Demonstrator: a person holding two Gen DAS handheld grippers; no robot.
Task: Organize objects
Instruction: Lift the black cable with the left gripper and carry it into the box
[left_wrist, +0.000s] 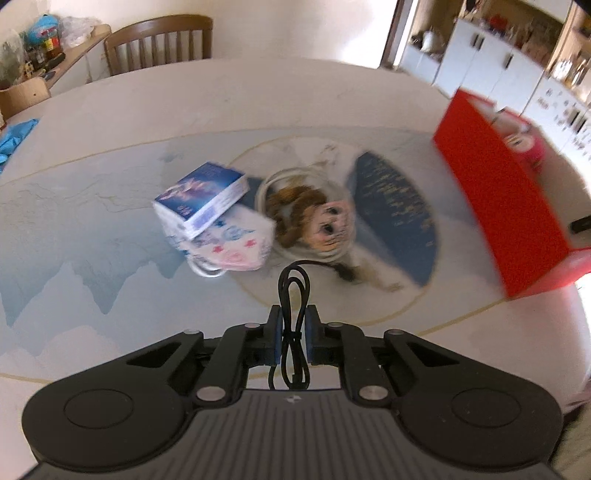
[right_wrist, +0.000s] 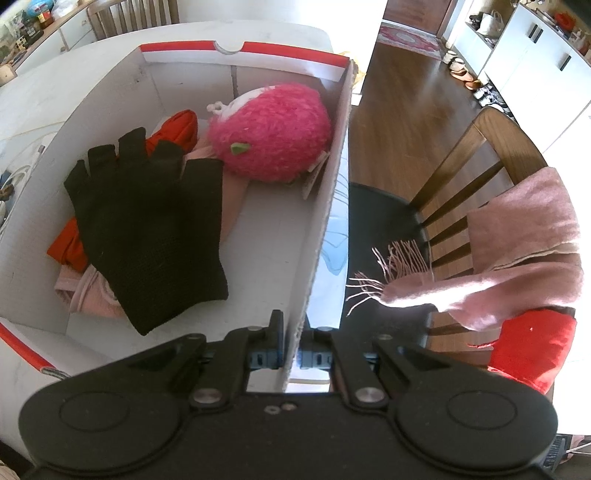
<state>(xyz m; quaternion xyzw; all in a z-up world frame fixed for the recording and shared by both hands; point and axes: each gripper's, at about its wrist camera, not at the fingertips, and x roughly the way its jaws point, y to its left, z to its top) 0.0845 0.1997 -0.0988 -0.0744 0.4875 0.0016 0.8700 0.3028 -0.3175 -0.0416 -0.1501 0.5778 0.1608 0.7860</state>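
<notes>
My left gripper (left_wrist: 293, 326) is shut on a coiled black cable (left_wrist: 293, 295) and holds it above the table. Ahead of it lie a blue book (left_wrist: 207, 194) on patterned face masks (left_wrist: 236, 245), a doll with brown hair (left_wrist: 314, 218) in a white cable coil, and a dark blue fan (left_wrist: 397, 212). The red box (left_wrist: 498, 192) stands at the right. My right gripper (right_wrist: 291, 341) is shut on the box's right wall (right_wrist: 325, 221). Inside the box lie a black fingerless glove (right_wrist: 147, 229), a pink plush toy (right_wrist: 273, 133), and red and pink cloth.
A wooden chair (left_wrist: 159, 42) stands beyond the table's far edge. Another chair (right_wrist: 476, 173) at the right of the box carries a pink scarf (right_wrist: 517, 251) and a red cloth (right_wrist: 532, 350). White cabinets (left_wrist: 491, 62) line the far right wall.
</notes>
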